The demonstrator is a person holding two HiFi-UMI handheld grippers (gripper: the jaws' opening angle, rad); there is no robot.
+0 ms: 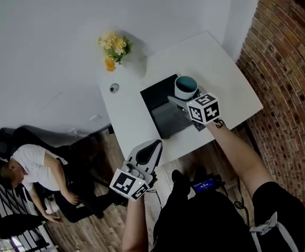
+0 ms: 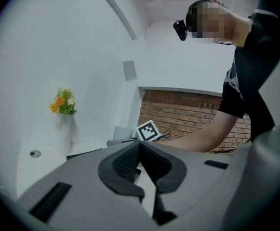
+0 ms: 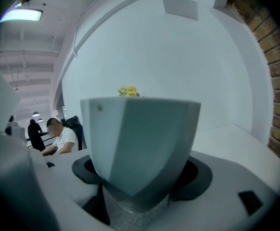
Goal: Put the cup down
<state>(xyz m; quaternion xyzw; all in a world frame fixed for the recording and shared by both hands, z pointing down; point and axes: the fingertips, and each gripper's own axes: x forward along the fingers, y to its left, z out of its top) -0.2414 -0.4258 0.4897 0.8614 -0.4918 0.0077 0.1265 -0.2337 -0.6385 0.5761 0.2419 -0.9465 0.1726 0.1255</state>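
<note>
In the head view a black mat [image 1: 159, 95] lies on the white table [image 1: 210, 56]. The cup [image 1: 186, 86], white outside and teal inside, is at the mat's far edge, between the jaws of the right tongs [image 1: 177, 100], which reach over the mat from its near side. The left tongs [image 1: 155, 144] hang off the table on the near side of the mat. Yellow flowers [image 1: 114, 45] stand beyond the mat's far left corner.

In the left gripper view the left tongs [image 2: 140, 146] are closed tip to tip with nothing between them. The mat shows as a dark strip behind them.

In the right gripper view the right tongs [image 3: 142, 173] are spread wide, their dark pads [image 3: 86, 169] clasping the base of the faceted cup [image 3: 140, 138].
</note>
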